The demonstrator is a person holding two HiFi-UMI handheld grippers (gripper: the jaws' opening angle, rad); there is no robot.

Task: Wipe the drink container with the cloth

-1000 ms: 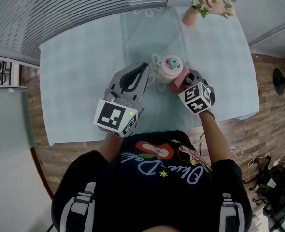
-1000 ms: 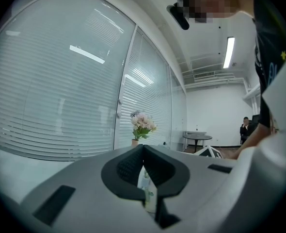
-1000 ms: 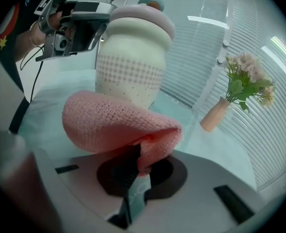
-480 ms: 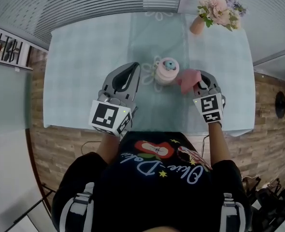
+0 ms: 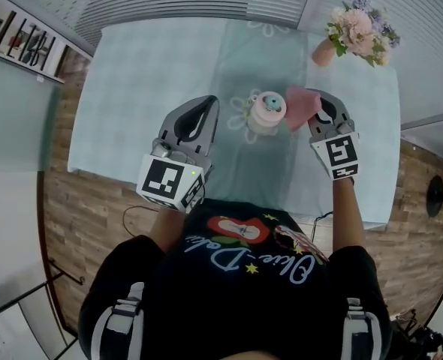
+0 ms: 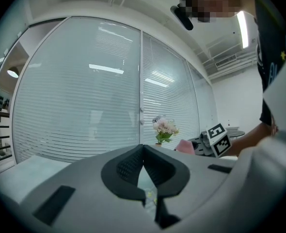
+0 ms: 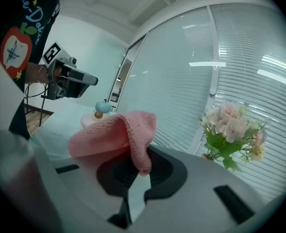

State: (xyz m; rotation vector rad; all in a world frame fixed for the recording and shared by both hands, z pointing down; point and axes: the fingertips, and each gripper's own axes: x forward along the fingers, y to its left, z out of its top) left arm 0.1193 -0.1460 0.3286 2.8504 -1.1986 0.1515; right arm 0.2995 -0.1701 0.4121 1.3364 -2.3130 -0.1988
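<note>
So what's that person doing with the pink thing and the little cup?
A person holds a claw in each hand over the table. The right claw pinches a pink cloth and holds it right beside the small pink drink container; whether it touches is hard to tell. The left claw is shut, empty, on the container's other side.

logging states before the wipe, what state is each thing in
drink container: upright, lid on, beside the cloth
cloth: bunched, pinched in right gripper
right gripper: shut on cloth
left gripper: shut, holding nothing
flower vase: upright
</note>
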